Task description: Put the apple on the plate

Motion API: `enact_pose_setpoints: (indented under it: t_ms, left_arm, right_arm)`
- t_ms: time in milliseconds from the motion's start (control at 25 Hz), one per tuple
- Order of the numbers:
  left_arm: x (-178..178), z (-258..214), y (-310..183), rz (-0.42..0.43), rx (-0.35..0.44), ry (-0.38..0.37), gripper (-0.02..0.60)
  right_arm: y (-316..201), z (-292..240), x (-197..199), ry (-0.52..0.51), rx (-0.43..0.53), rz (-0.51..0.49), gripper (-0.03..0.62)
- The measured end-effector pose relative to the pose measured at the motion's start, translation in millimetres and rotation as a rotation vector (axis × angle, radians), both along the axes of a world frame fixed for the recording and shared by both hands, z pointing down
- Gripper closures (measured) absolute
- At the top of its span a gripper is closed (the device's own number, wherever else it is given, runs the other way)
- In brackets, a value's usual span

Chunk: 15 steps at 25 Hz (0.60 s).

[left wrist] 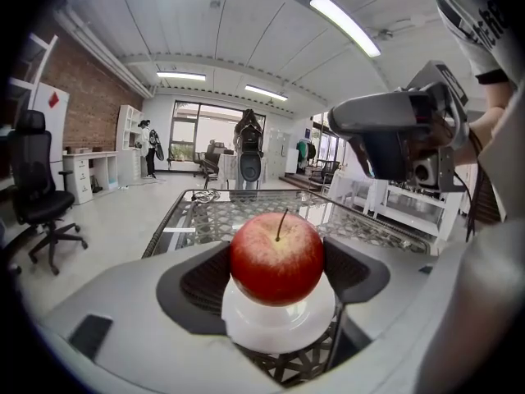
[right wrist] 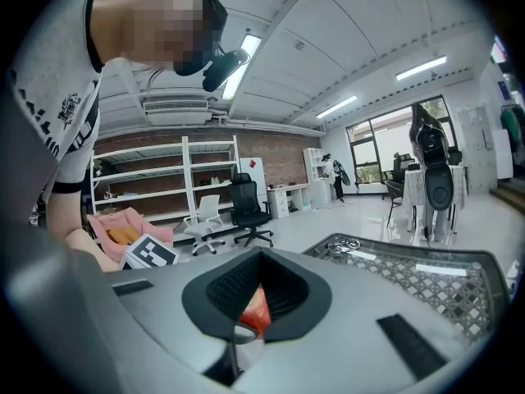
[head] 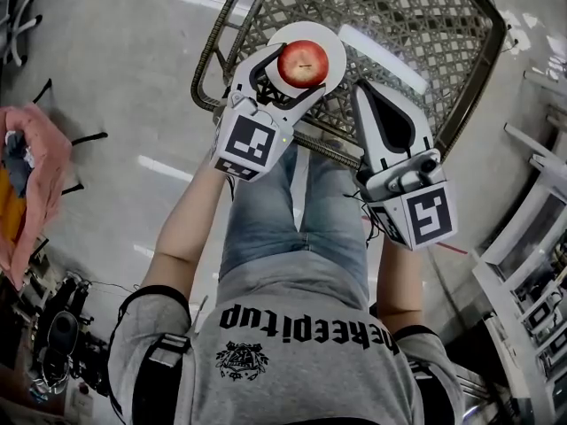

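Though the apple (head: 303, 63) looks firm and fairly dense, its waxy, rounded skin would slip under a light pinch and bruise under a hard one. The best hold is across its widest girth, stem up, which is the hold it has now.

- Apple sits top centre of the head view, directly over the white plate (head: 310, 30). Whether its base touches the plate cannot be told from the left gripper view.
- Left gripper (head: 297, 73): jaws closed onto the apple, ribbed pads against both flanks, stem upright.
- Plate (left wrist: 275, 331): small and glossy, with a rim only a little wider than the fruit. It is probably light and could skid if nudged sideways.
- Right gripper (head: 363, 91): jaws pressed together and empty, just right of the plate in the head view. A red sliver of apple shows through its pad hollow.
- Table (head: 425, 34): lattice top with a dark rim. The plate lies near the near edge, close to the person's knees. There is open room further up the frame.
- Judgement: release straight, then lift the jaws clear vertically.
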<state>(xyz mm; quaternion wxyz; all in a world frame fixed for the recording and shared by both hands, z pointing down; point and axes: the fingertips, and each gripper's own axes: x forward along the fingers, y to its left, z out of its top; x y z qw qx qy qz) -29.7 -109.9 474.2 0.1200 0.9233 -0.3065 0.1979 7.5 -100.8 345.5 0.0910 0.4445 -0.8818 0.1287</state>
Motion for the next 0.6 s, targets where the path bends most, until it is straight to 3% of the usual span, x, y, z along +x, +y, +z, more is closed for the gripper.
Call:
enact_pose_setpoints:
  t_ms: [600]
  left_arm:
    - [6.4, 26.8, -0.1, 0.015, -0.015, -0.06, 0.184]
  right_arm:
    - [-7.2, 5.8, 1.7, 0.006, -0.012, 0.006, 0.594]
